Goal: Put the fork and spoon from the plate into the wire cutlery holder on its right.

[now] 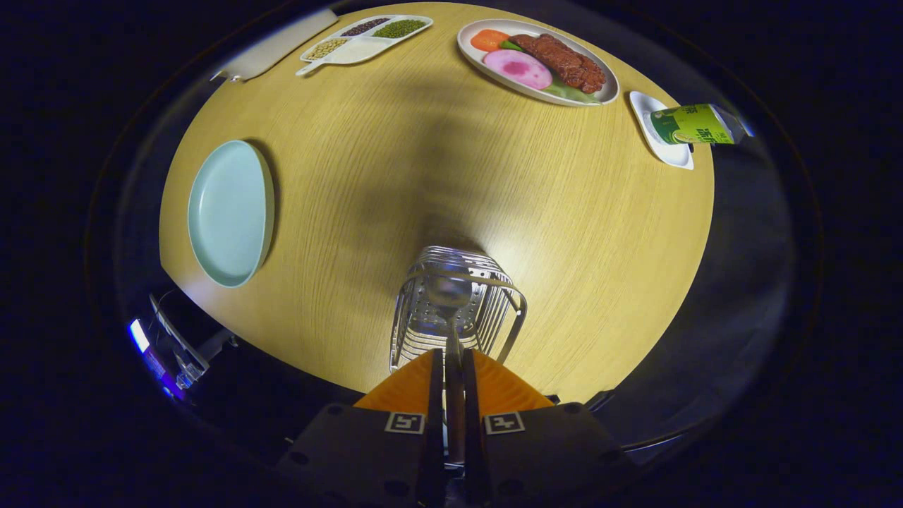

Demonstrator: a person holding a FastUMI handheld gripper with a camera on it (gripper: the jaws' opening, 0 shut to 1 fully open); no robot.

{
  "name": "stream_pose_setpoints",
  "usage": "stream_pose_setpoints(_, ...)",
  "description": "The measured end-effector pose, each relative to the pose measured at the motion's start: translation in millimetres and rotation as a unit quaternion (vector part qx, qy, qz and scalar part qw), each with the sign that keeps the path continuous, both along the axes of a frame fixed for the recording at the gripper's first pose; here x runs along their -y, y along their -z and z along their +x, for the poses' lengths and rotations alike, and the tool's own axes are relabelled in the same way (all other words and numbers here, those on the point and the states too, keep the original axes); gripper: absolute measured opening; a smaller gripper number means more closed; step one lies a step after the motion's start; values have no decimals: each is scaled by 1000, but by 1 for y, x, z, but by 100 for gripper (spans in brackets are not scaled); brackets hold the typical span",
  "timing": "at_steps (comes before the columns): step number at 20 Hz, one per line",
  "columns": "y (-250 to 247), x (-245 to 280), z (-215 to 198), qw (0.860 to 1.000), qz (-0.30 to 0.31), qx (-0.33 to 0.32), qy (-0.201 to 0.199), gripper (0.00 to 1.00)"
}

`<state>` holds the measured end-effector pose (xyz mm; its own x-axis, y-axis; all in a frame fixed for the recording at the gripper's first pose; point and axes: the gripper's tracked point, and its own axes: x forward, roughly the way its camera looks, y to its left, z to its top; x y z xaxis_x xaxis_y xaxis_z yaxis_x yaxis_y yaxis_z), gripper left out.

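Note:
My gripper [452, 361] is shut on the handle of a metal spoon [448, 288]. The spoon's bowl points forward and hangs over the open top of the wire cutlery holder [508, 296], which stands on the wooden table just ahead of my fingers. To the left of the holder lies a pale blue plate [229, 212] with nothing on it. I cannot make out a fork; the inside of the holder is partly hidden by the spoon and wires.
Across the round wooden table [437, 141] are a white plate of food [537, 62], a divided dish of beans [365, 39], a white board [275, 46] and a green can [693, 124] on a small white dish. The table edge runs close beneath my fingers.

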<state>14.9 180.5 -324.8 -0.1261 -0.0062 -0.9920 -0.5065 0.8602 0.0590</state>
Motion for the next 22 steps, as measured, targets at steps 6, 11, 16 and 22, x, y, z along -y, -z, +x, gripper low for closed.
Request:
stream_pose_setpoints(6,-24,2,8,995,52,71,44,90)
stream_pose_setpoints(11,-77,5,10,967,134,181,121,99)
stream_pose_setpoints(16,-154,19,9,909,191,328,169,100)
stream_pose_setpoints(22,-234,43,1,813,229,485,225,100)
